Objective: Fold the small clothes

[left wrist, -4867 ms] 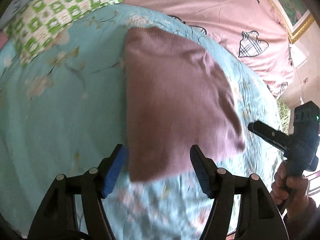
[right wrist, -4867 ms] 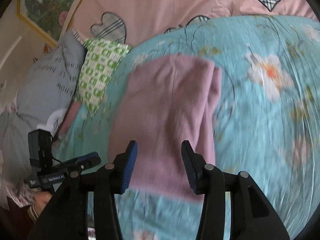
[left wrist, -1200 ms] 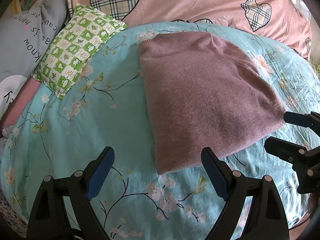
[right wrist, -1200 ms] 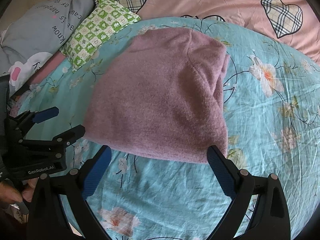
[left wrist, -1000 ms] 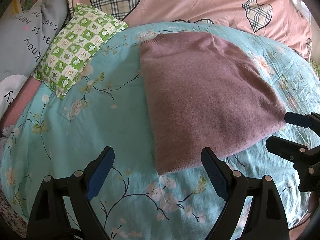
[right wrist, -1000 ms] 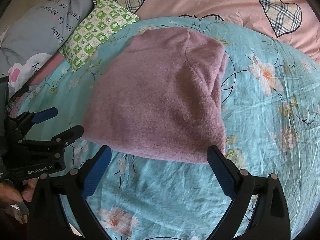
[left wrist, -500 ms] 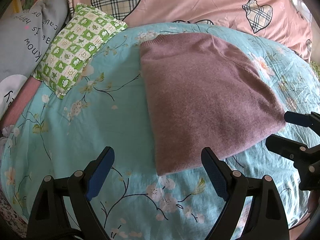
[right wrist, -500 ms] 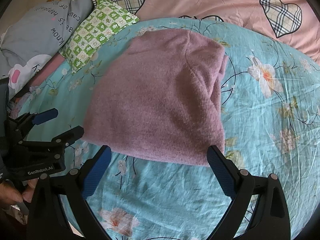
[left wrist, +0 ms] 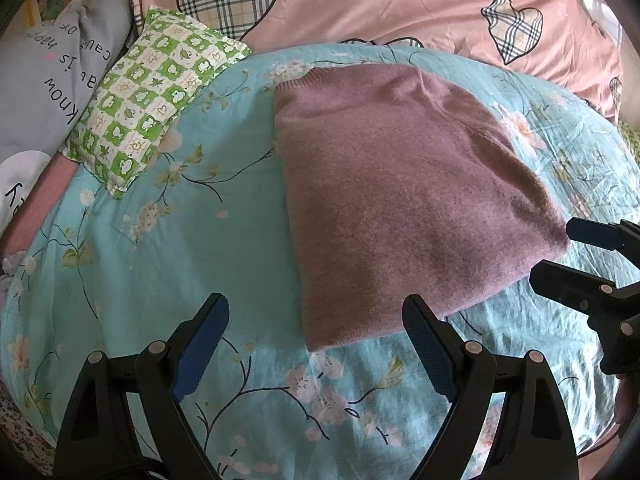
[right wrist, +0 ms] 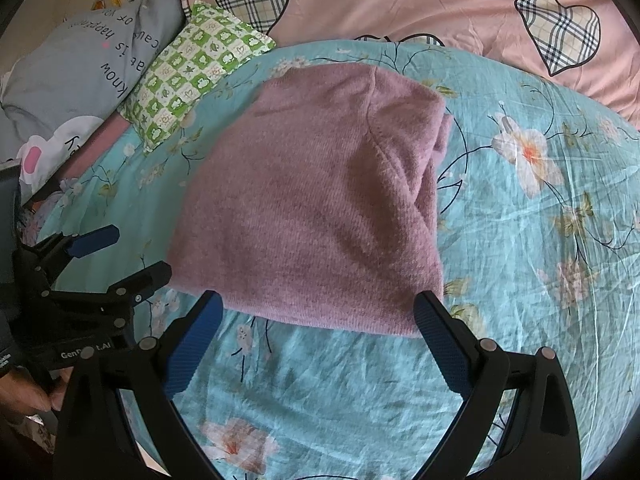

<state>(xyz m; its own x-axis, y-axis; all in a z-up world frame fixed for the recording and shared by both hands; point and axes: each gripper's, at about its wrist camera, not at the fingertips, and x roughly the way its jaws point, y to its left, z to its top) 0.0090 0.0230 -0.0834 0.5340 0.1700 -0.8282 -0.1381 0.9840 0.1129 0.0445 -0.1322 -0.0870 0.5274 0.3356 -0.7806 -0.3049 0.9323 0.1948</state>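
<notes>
Nothing has shifted in the last second: both tools hang where they were, though a few seconds earlier they sat low and close over the garment with fingers nearer together.

Nearest the camera, the left tool (left wrist: pixel 316 340) has its two blue-padded fingers spread wide apart, holding nothing, poised above the floral turquoise bedspread (left wrist: pixel 160 248). The right tool (right wrist: pixel 318 340) is likewise spread wide and empty; in the left view it shows at 3 o'clock, just beside the garment's right corner.

Just beyond the fingertips lies the mauve knit sweater (left wrist: pixel 400 200), folded into a compact, roughly rectangular packet flat on the bedspread. In the left view it runs from centre toward 1 o'clock; in the right view (right wrist: pixel 320 200) it fills the centre, its near hem just past the pads. A layered fold edge runs along its right side.

It looks soft, light and fuzzy, likely to sag and slide open if lifted by one layer. A sound hold would probably pinch all layers together at the two near corners, one per tool.

Farther off, at 10 o'clock, sits a green checked pillow (left wrist: pixel 156 96), touching a grey printed pillow (left wrist: pixel 60 80). At 12 o'clock lies a pink quilt with plaid hearts (left wrist: pixel 380 4).
</notes>
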